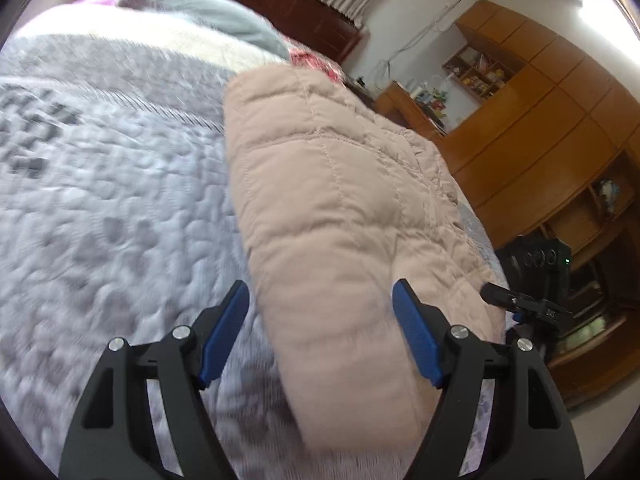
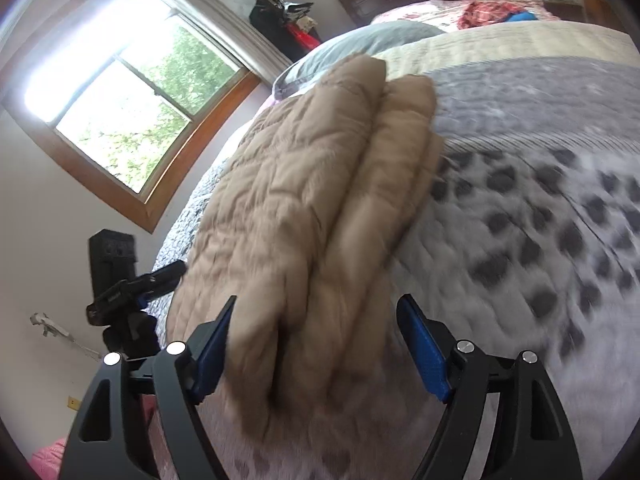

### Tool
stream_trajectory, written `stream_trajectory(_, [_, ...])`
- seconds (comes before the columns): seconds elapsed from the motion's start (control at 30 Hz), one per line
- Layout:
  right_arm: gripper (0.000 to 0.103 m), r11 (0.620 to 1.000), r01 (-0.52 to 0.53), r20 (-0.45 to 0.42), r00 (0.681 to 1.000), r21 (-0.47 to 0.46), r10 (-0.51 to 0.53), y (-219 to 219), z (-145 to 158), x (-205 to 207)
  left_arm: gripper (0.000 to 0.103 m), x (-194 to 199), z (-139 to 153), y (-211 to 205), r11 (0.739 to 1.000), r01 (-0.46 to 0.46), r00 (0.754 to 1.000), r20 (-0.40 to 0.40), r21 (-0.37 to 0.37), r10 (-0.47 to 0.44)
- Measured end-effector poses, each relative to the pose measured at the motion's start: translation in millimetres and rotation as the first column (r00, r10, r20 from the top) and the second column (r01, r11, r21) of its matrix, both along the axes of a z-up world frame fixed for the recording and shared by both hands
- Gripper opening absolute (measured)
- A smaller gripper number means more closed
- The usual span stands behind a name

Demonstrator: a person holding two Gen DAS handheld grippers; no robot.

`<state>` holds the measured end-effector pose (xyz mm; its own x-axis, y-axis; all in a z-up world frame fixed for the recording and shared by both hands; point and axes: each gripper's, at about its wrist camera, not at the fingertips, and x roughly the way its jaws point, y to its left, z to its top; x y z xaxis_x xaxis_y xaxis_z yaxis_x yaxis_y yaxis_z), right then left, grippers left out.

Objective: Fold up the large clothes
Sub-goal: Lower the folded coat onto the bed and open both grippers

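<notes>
The quilted beige coat (image 1: 340, 200) lies on the bed (image 1: 112, 200), already doubled lengthwise into a long, thick bundle; in the right wrist view several padded layers (image 2: 320, 208) show stacked along one edge, so the lengthwise folds look done and the step in hand appears to be a fresh reach for the near end.

The left tool (image 1: 320, 332) stands wide, its blue pads clear of the cloth; the bundle's near end sits directly ahead and between its fingers, with the bare spotted bedspread off to its left side. The right tool (image 2: 316, 348) is likewise wide and holds nothing; the stacked layers run forward from between its fingers, the bedspread (image 2: 520, 240) to its right. The other tool's tip (image 1: 504, 298) shows just beyond the coat's far flank, so the two flank the same end.

The next move, as I judge it, calls for each tool to drop over the near end, close on all layers together, then carry that end forward over the far end; a shallow bite risks catching only the top layer and spilling the stack.
</notes>
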<state>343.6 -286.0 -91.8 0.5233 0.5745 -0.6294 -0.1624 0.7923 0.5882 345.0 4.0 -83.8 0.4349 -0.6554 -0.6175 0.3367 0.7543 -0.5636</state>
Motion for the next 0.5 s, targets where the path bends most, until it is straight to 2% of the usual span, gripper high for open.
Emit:
stream_trajectory(0.17, [0.080, 0.999, 0.032, 0.020, 0.999, -0.023, -0.032, -9, 6, -38, 0.074, -48, 20, -2, 0.996, -0.004, 0.996, 0.091, 0.085, -0.004])
stream_trajectory(0.27, [0.080, 0.996, 0.061, 0.019, 0.998, -0.067, -0.060, -12, 4, -46, 0.074, -59, 16, -3, 0.995, -0.009, 0.996, 0.085, 0.104, 0.000])
stream_trajectory(0.37, [0.078, 0.992, 0.080, -0.005, 0.997, -0.094, -0.081, -7, -5, -46, 0.075, -59, 6, -10, 0.987, -0.027, 0.995, 0.096, 0.160, 0.011])
stream_trajectory(0.5, [0.078, 0.988, 0.093, -0.030, 0.995, -0.120, -0.097, -3, -19, -40, 0.080, -52, -8, -11, 0.987, -0.023, 0.998, 0.068, 0.157, 0.012])
